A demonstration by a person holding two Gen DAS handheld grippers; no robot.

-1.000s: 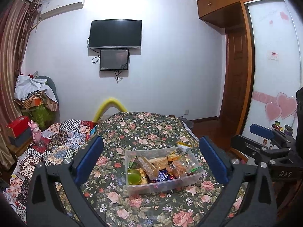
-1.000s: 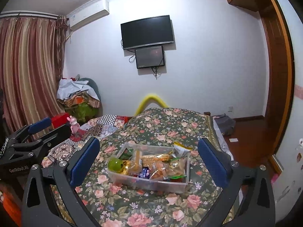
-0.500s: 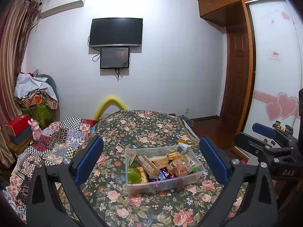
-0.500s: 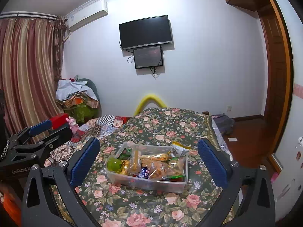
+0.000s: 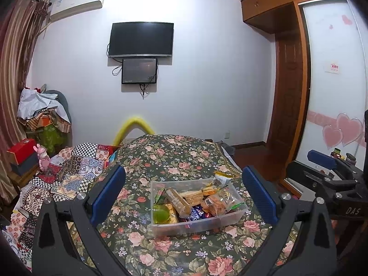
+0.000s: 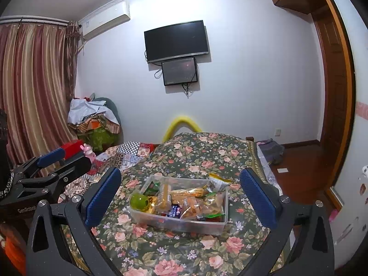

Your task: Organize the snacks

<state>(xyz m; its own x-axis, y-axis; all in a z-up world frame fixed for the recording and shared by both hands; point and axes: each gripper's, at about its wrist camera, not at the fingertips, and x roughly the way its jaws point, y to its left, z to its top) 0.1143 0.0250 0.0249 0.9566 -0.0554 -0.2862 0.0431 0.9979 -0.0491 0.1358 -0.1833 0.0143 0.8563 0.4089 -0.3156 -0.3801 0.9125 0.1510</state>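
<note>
A clear plastic bin point(image 5: 207, 226) full of mixed snack packets stands on a floral cloth; it also shows in the right wrist view point(image 6: 184, 224). Inside are a green round cup point(image 5: 161, 215), biscuit packs point(image 5: 193, 195) and a yellow-white pouch point(image 5: 220, 179) leaning on the far rim. My left gripper point(image 5: 182, 195) is open and empty, held back from the bin. My right gripper point(image 6: 180, 194) is open and empty too, also short of the bin. Each gripper appears at the edge of the other's view.
The floral-covered surface point(image 5: 172, 158) drops off at the right to a wooden floor point(image 6: 306, 161). A patchwork quilt point(image 5: 69, 174) lies to the left, with a red box point(image 5: 21, 149) and clothes pile point(image 5: 43, 115) beyond. A wardrobe point(image 5: 333, 92) stands right.
Both grippers have drifted slightly; the bin sits a touch lower in both views. Both grippers stay open and empty.
</note>
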